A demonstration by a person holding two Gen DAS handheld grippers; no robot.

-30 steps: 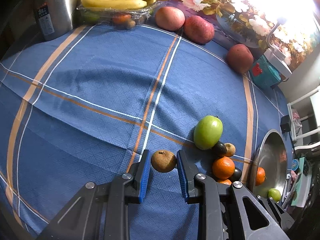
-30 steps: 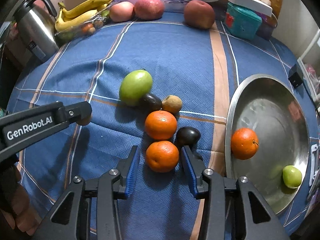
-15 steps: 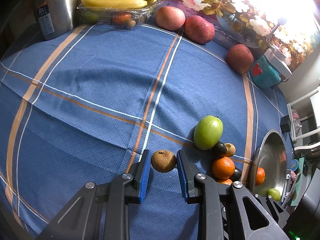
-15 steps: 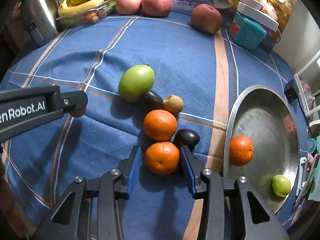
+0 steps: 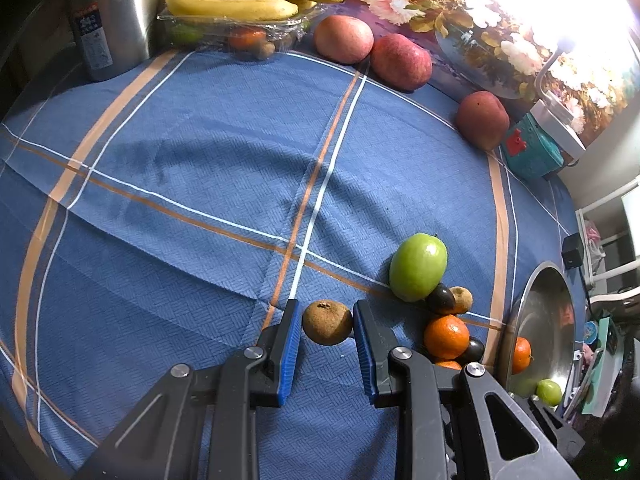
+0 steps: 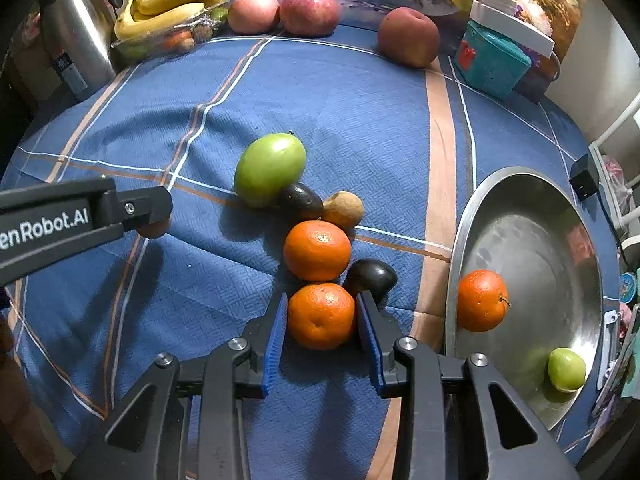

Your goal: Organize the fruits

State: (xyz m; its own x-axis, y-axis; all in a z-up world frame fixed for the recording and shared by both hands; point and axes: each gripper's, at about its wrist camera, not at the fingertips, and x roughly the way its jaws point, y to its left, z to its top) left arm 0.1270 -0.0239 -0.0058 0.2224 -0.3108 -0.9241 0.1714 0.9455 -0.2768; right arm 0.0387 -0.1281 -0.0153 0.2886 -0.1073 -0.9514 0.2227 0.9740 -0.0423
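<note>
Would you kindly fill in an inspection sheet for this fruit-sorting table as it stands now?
Surface: blue striped tablecloth, slightly creased.
Job's things: steel bowl holds one orange and a small green fruit; a cluster beside it: large green fruit, two oranges, two dark fruits, a small brown fruit.
Clutter: bananas on a wrapped tray, three red fruits along the far edge, kettle, teal box.
Grippers: left tongs shut on a brown fruit; right tongs closing around the near orange, pads at its sides.
Cables: nothing seen.
Surroundings: floral backdrop, white rack at right.
</note>
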